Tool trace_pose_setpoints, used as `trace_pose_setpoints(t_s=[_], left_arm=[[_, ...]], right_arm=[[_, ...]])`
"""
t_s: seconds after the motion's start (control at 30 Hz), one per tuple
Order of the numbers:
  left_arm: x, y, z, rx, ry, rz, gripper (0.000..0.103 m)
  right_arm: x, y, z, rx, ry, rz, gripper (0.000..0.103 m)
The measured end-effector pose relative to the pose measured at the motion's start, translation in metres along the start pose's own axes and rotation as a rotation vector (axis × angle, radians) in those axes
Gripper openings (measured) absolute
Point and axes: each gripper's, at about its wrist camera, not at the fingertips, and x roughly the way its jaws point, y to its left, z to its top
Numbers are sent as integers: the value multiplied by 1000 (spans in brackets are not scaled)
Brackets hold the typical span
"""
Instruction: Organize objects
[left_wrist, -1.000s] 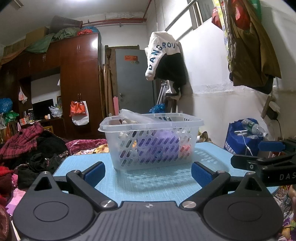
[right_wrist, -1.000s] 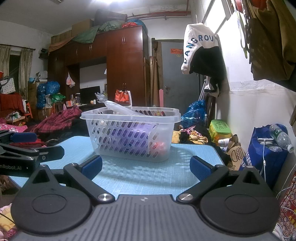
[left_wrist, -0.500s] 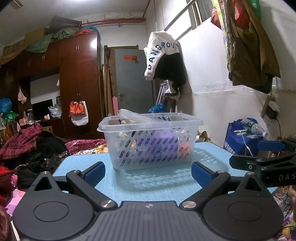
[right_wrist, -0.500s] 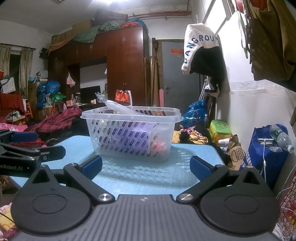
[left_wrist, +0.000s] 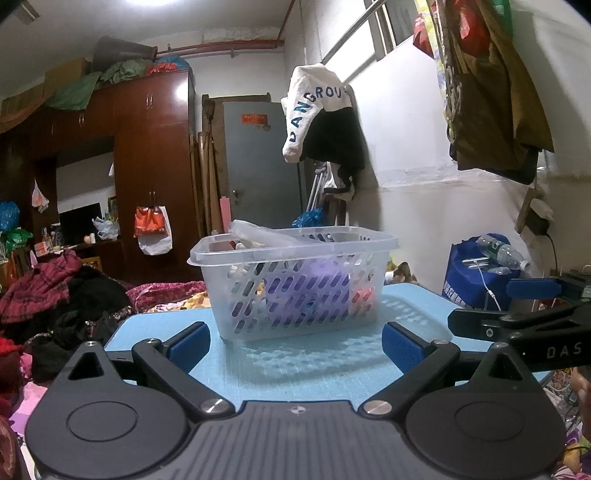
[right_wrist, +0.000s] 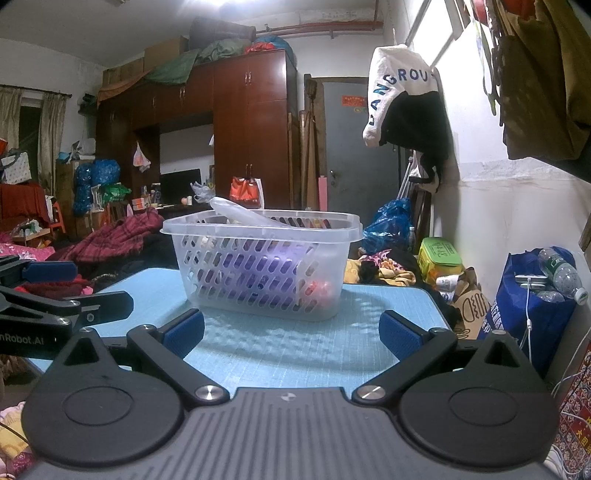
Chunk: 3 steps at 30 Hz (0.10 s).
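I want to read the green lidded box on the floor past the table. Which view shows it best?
The right wrist view: the green lidded box sits unobstructed right of the clear slotted plastic basket. The left wrist view does not show it at all.

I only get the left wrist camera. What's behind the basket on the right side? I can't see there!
Observer: The right wrist view shows a green lidded box on the floor past the blue table.
Operator: Is my left gripper holding anything?
Observer: No. From the right camera the left gripper sits open beside the table, nothing between its fingers.
Operator: Anything else I'm missing?
Observer: A curtained window on the far left wall, outside your view. The clear basket stands alone on the table.
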Motion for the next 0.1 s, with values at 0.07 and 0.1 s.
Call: trace_pose_setpoints(t_s=[0.07, 0.1], left_arm=[[0, -3, 0, 16, -9, 13, 100], [0, -4, 0, 19, -11, 21, 100]], right_arm=[[2, 0, -2, -4, 1, 2, 103], [2, 0, -2, -6, 2, 2, 103]])
